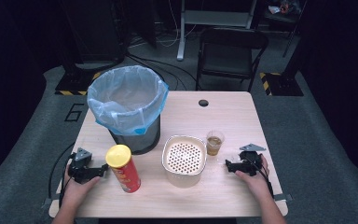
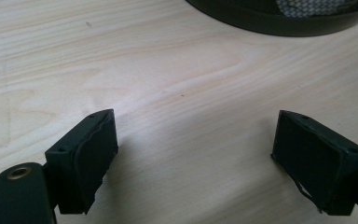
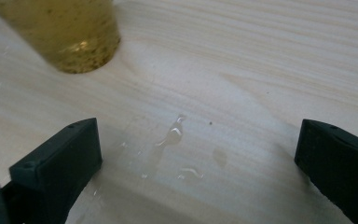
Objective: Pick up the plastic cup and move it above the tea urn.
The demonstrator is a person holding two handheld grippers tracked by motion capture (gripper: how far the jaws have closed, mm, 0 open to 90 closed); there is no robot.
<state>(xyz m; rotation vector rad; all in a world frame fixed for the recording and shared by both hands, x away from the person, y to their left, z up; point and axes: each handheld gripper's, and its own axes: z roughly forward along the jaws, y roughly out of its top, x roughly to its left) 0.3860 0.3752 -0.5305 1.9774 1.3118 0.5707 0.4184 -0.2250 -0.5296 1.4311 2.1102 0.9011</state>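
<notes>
Clear plastic cup [image 1: 214, 142] of amber liquid stands upright on tabletop [image 1: 223, 116], just beside perforated white tub [image 1: 183, 160], droplets [image 3: 179, 135] before right gripper [image 1: 234, 166], fingers released; left gripper [image 1: 98, 172] fingers released near red chip can [image 1: 123, 168], beside lined bin [image 1: 127, 105].

Lined bin [image 1: 127, 105] far left; folding chair [image 1: 230, 53] behind table [image 1: 233, 116].

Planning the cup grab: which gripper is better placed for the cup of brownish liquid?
Right. The right gripper sits open just beside the cup, which shows close ahead in its own view. The left gripper is across the table, behind the chips can and strainer bowl.
</notes>
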